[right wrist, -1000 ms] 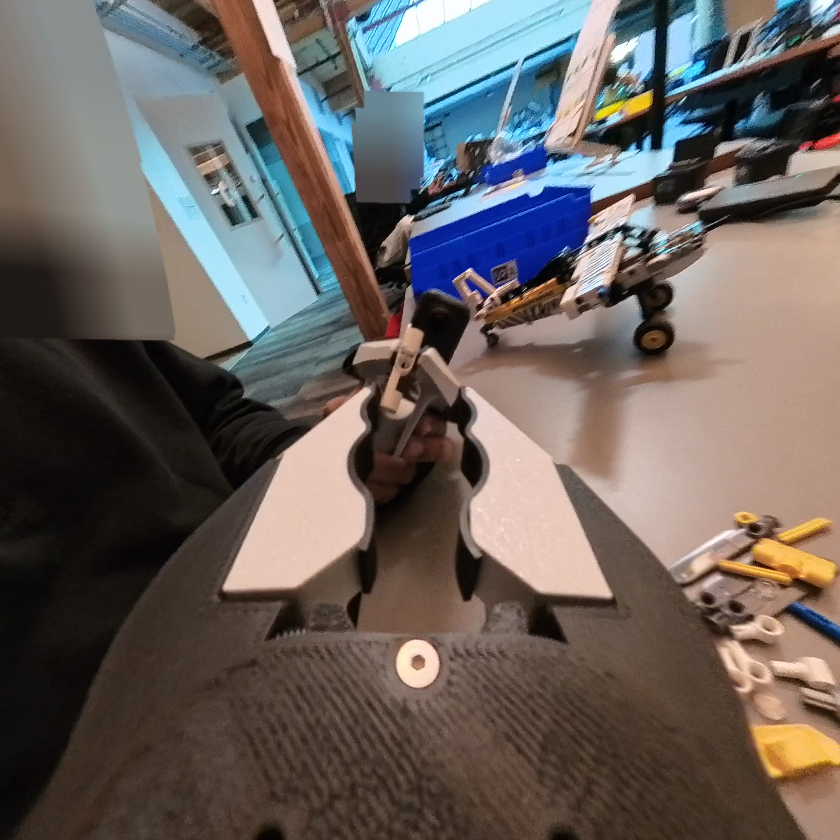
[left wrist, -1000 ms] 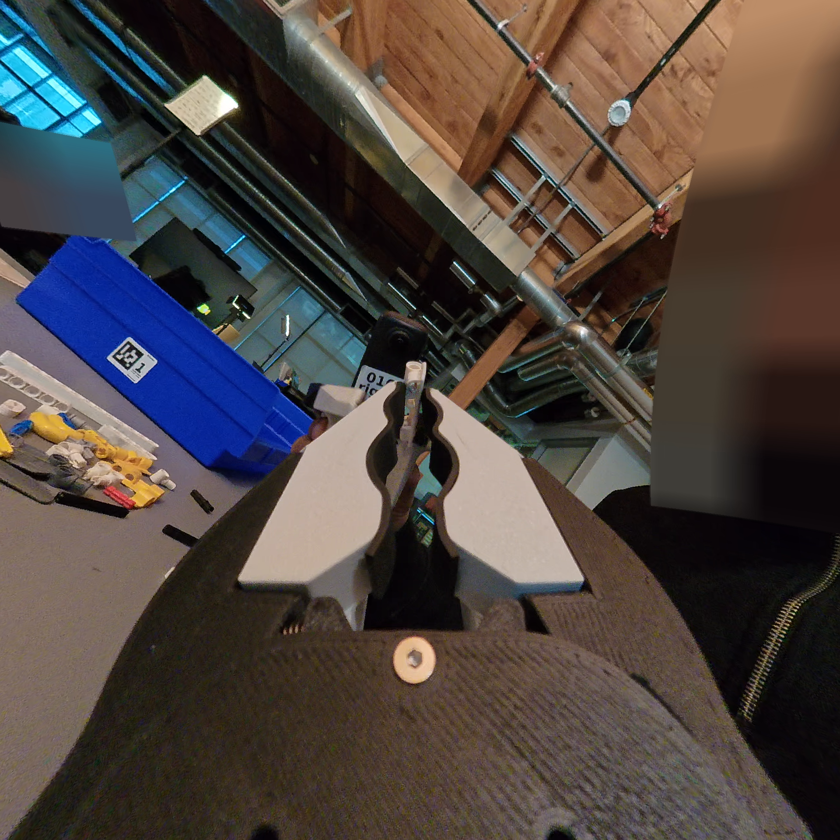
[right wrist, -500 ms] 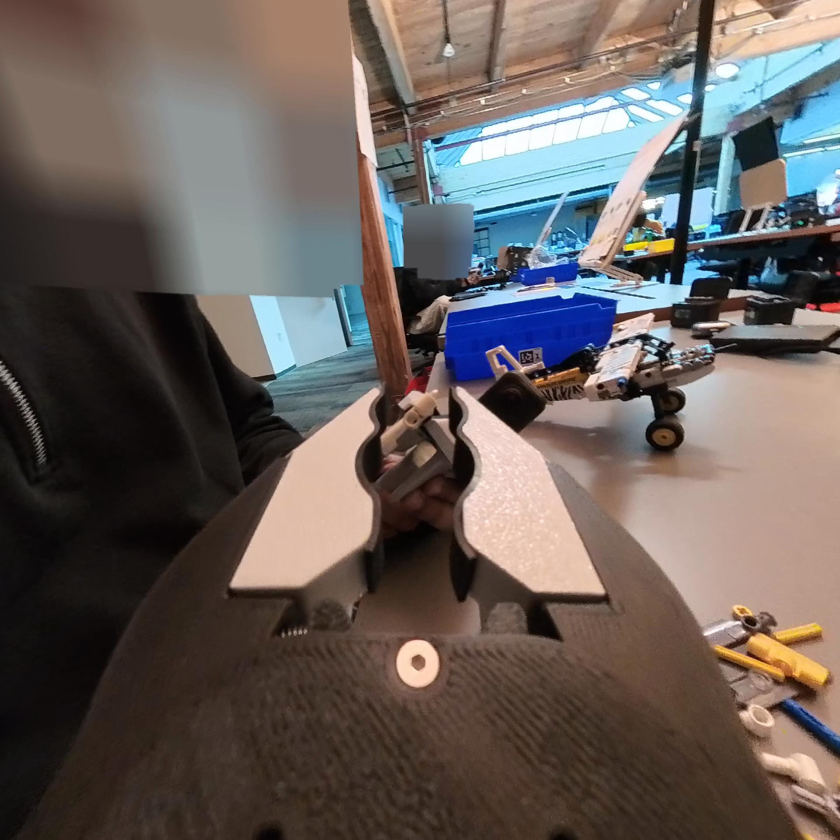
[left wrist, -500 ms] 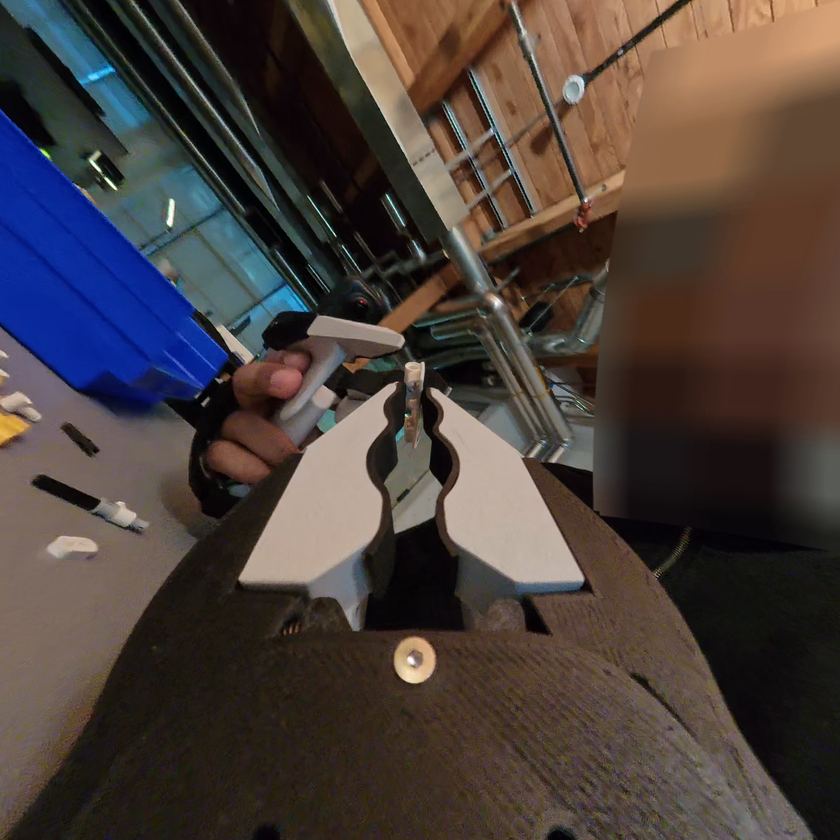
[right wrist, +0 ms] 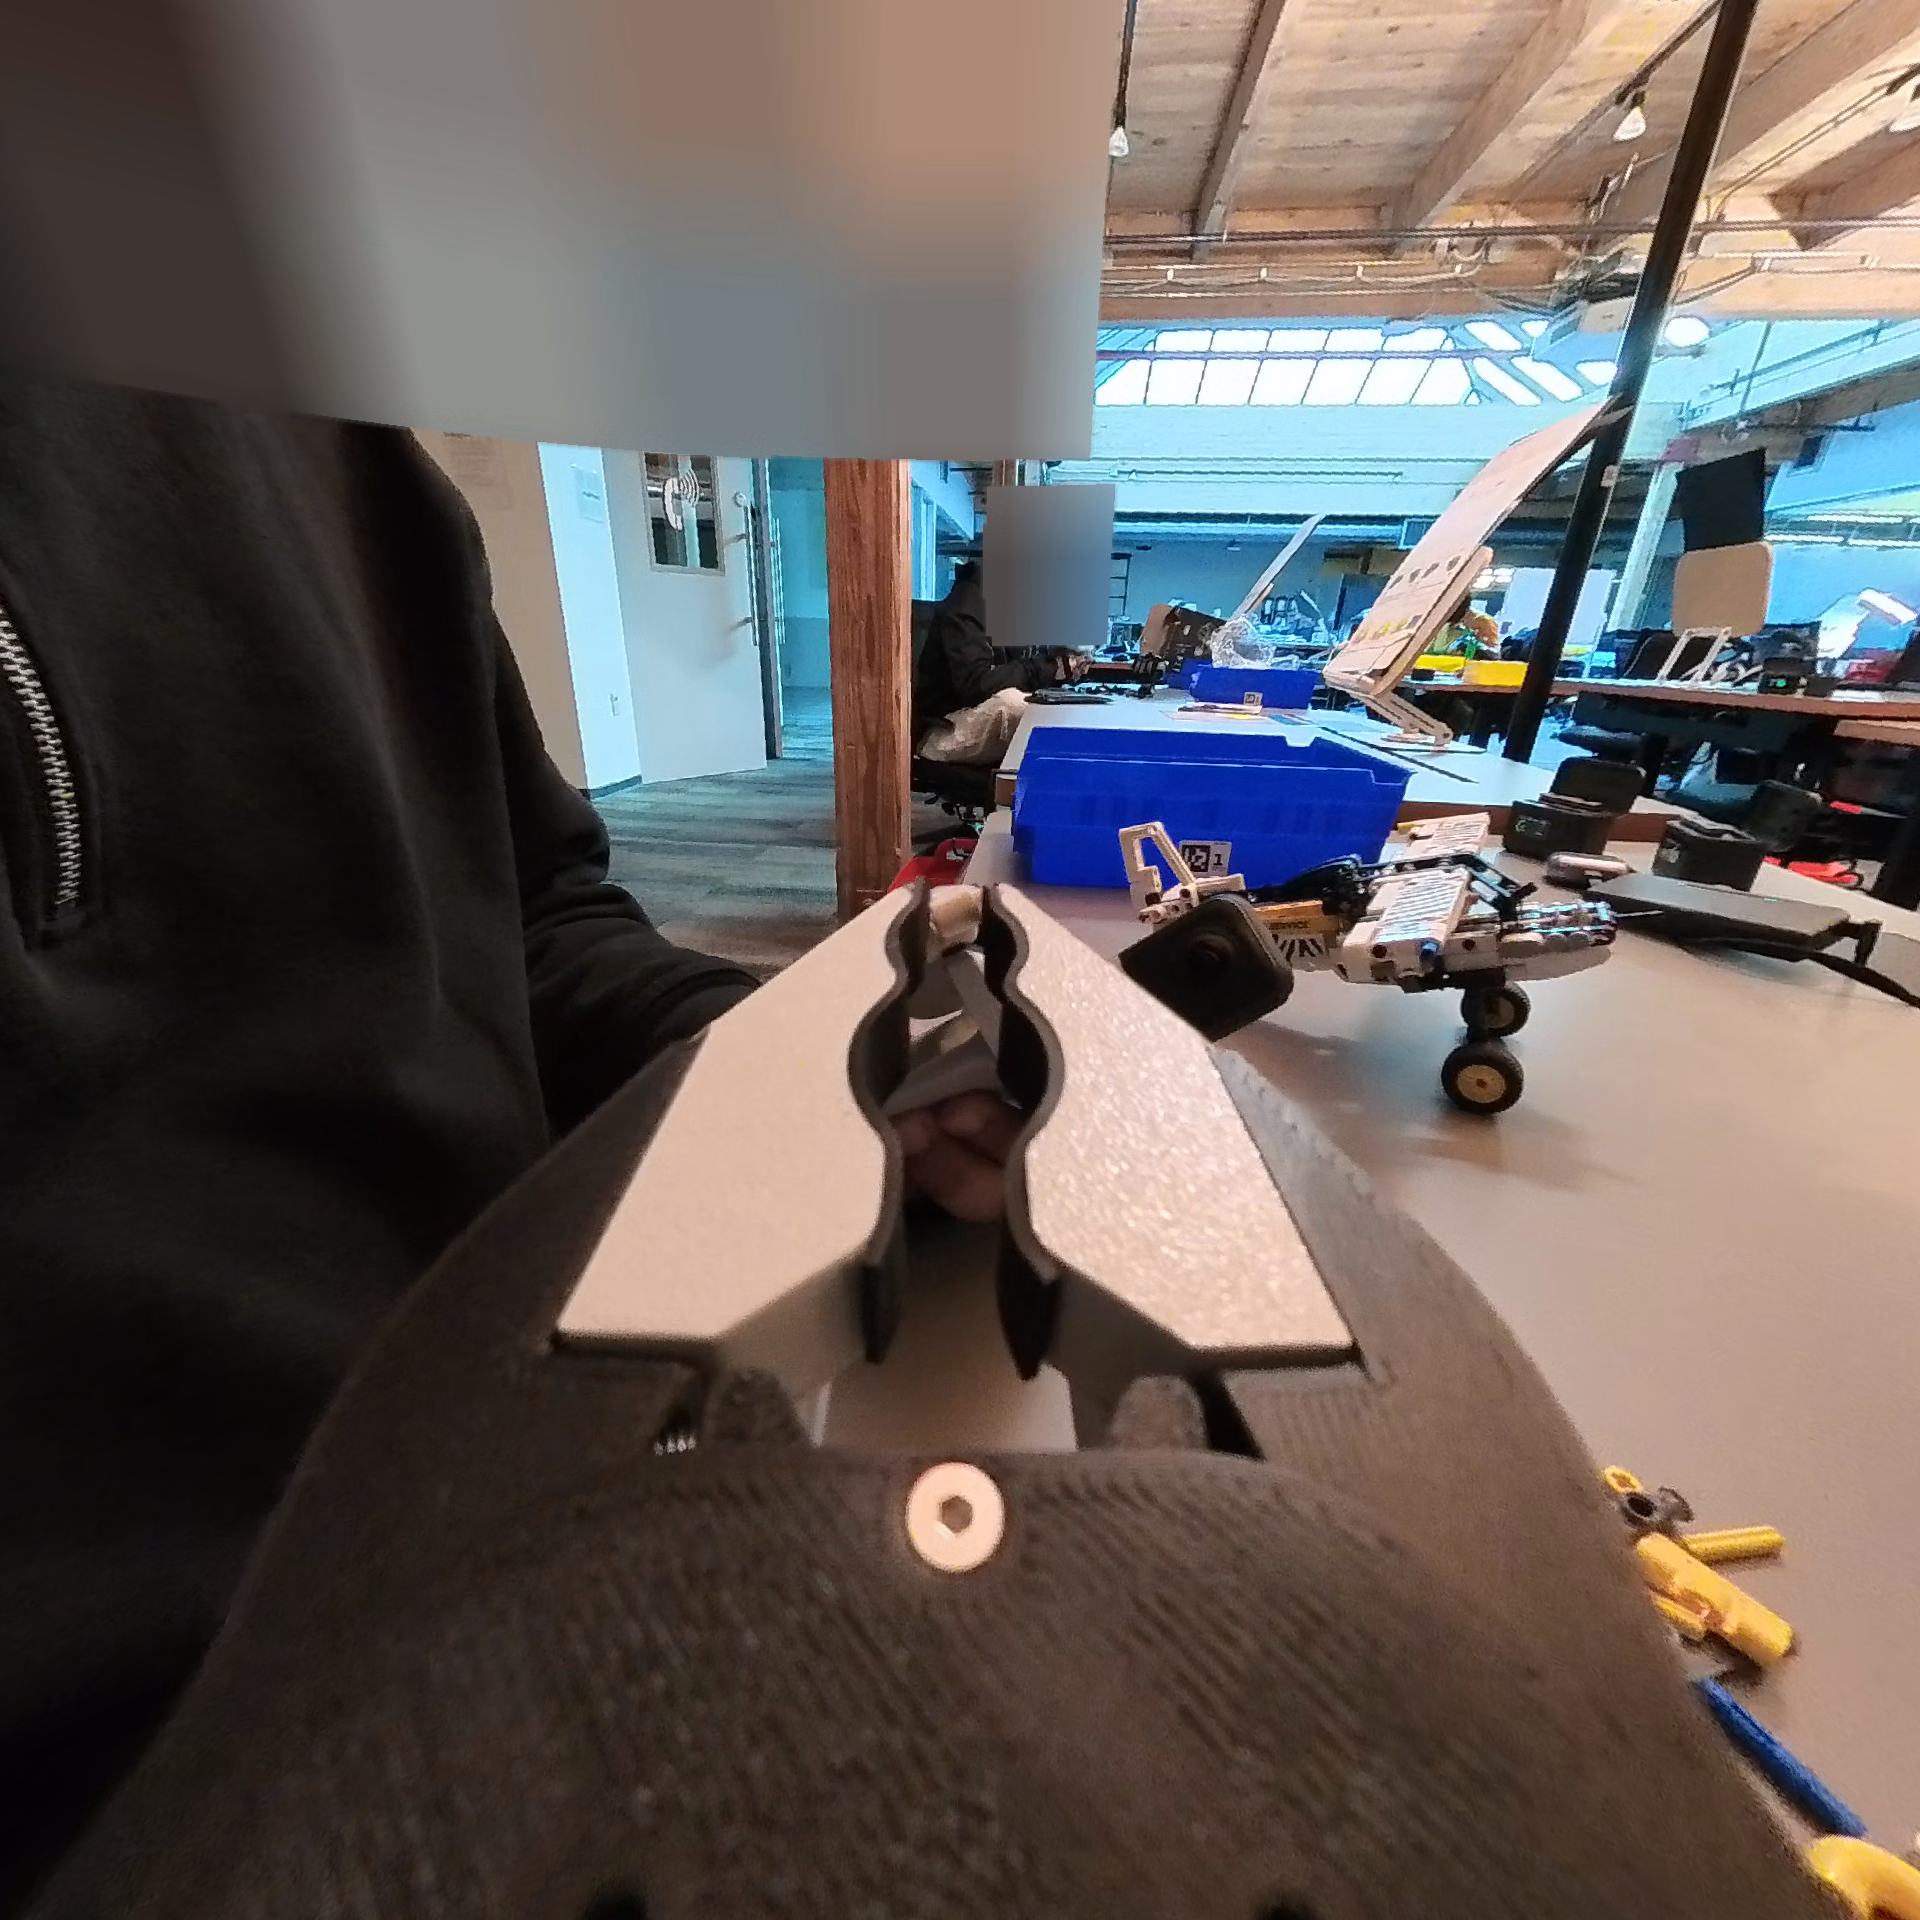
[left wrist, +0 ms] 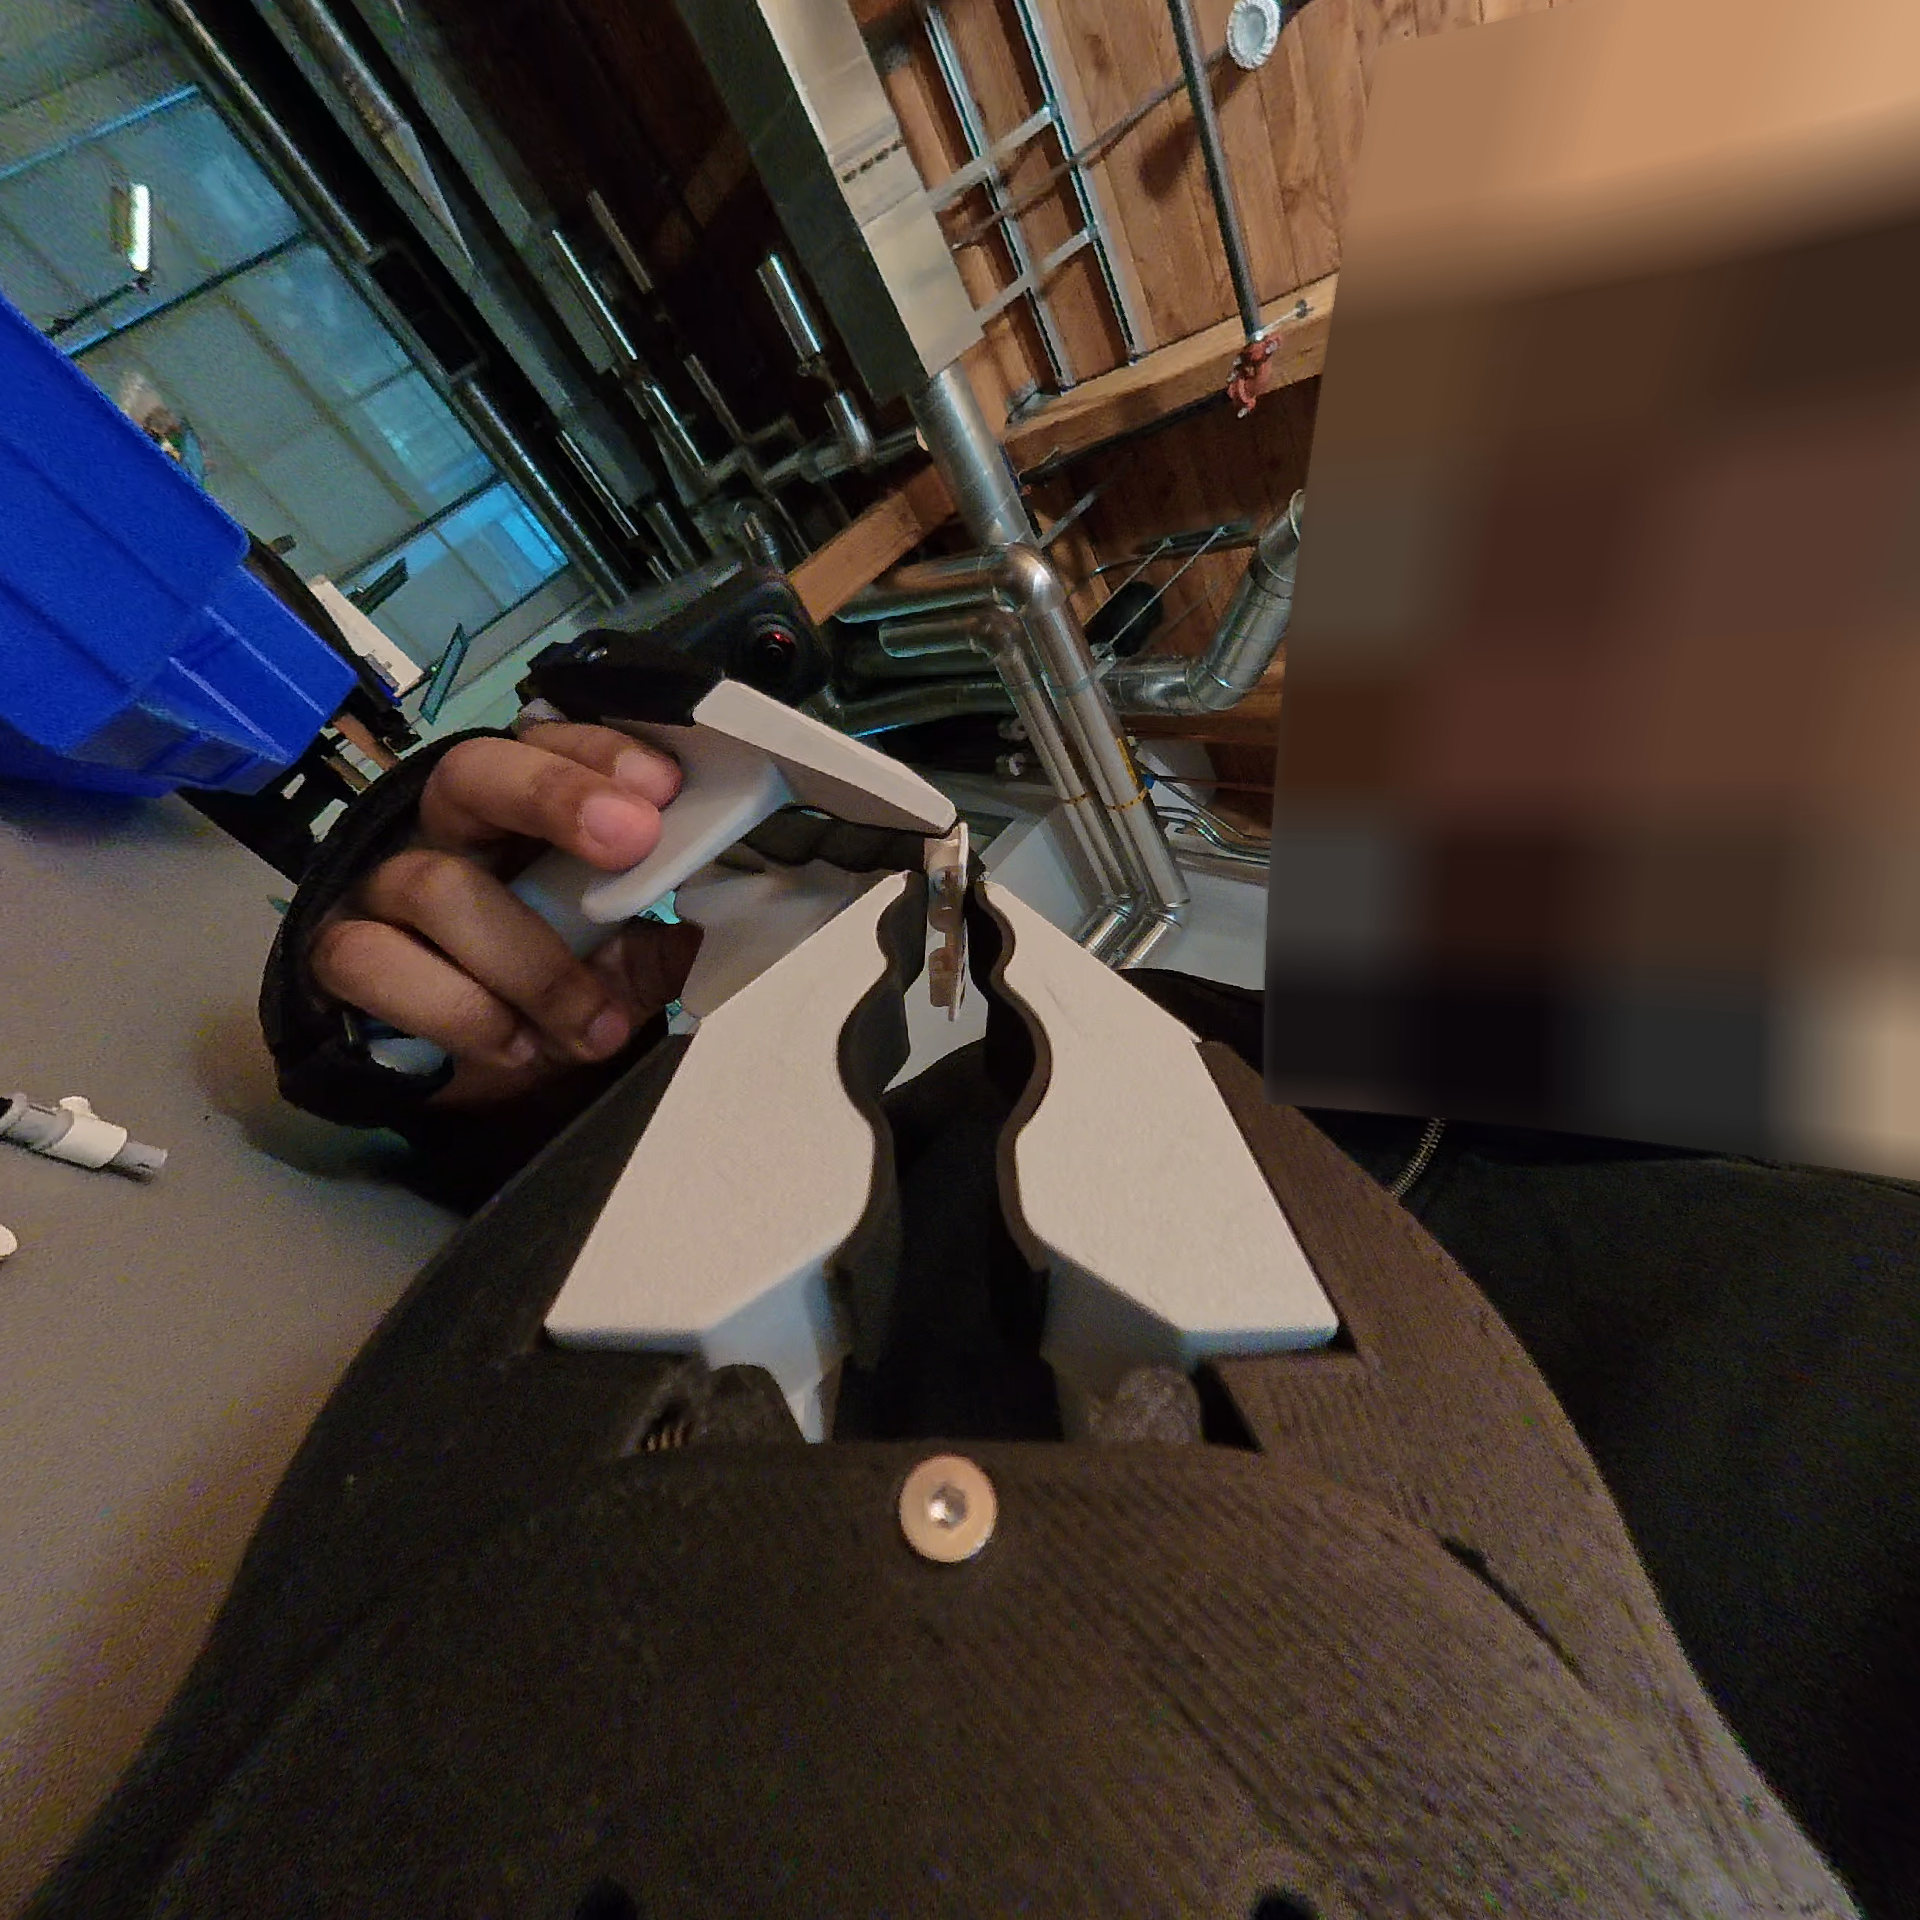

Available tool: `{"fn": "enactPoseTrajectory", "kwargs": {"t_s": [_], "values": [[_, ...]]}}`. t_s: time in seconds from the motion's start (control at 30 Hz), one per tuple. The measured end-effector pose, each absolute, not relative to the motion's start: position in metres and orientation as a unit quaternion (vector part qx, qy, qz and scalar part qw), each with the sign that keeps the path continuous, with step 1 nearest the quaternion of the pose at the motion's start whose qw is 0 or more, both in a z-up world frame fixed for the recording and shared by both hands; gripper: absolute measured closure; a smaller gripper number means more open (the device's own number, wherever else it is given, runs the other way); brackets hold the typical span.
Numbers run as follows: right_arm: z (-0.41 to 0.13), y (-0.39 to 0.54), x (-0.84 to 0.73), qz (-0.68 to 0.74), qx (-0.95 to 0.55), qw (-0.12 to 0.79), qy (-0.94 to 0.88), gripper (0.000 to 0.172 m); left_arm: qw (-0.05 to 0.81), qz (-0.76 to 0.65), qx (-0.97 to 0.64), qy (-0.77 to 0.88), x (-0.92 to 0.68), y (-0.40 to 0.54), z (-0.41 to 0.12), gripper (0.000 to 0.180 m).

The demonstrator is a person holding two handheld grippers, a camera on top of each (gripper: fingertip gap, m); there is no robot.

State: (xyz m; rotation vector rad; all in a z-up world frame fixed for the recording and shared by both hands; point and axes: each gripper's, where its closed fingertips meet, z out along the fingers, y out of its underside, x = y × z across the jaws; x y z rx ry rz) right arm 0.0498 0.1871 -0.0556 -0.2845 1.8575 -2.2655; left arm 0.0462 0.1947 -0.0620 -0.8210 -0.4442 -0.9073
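My left gripper [left wrist: 948,883] is shut on a small thin white toy-brick piece [left wrist: 948,940], which stands upright between its pads and sticks out above the tips. My right gripper [right wrist: 956,906] is shut on the rounded white top end of that same piece [right wrist: 954,920]. In the left wrist view the right gripper's fingertip [left wrist: 914,805] meets the piece from the left, with a person's hand [left wrist: 488,894] on its handle. In the right wrist view a grey finger [right wrist: 977,1003] of the left gripper and the hand holding it show below the tips.
A grey table [right wrist: 1662,1195] carries a blue bin [right wrist: 1195,821], a toy-brick vehicle [right wrist: 1403,935] and loose yellow and blue parts [right wrist: 1704,1600]. The bin [left wrist: 104,623] and a small white-grey part [left wrist: 73,1132] show in the left wrist view. A person in a dark jacket [right wrist: 260,935] is close behind. My two grippers' fingertips are within a few centimetres of each other.
My right gripper has closed from wide open onto the top end of the white piece. My left gripper has kept its hold on the piece. Both views have swung round.
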Motion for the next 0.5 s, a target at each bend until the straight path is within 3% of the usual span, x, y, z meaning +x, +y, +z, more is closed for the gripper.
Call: {"fn": "enactPoseTrajectory", "kwargs": {"t_s": [0.5], "values": [[-0.0499,0.1769,0.0446,-0.768,-0.054,0.093,0.631,0.166,0.819,-0.392,-0.368,-0.203,0.0435,0.1876,-0.0568,0.174]]}}
